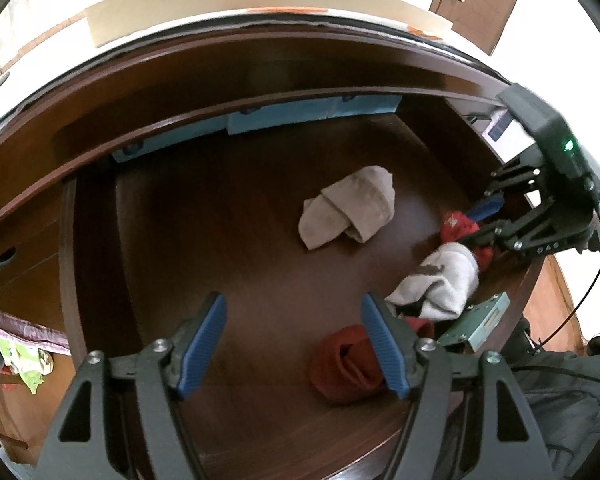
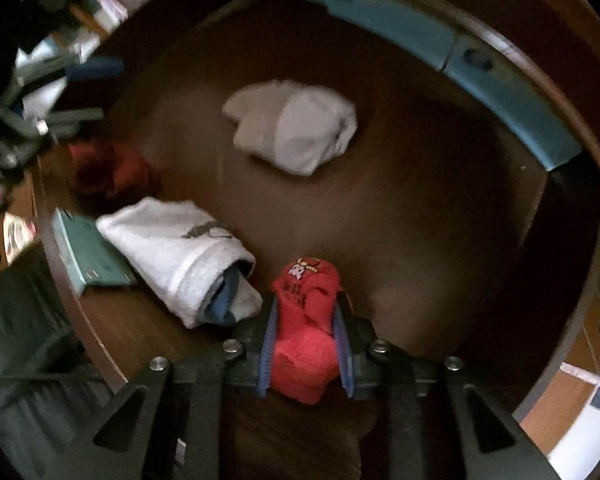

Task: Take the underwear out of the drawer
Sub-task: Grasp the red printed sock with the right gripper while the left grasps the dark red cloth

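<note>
red underwear (image 2: 304, 336) in right gripper (image 2: 306, 354); white roll (image 2: 180, 256) beside.

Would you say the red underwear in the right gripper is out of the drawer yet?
Not yet: the red underwear is pinched in the right gripper but sits low inside the drawer.

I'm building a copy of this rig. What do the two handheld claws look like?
Both match: the left claw and right claw have black angular frames with triangular cut-outs, silver bolt heads and ribbed blue finger pads. The right one's black housing carries a green light and a thin black cable.
</note>
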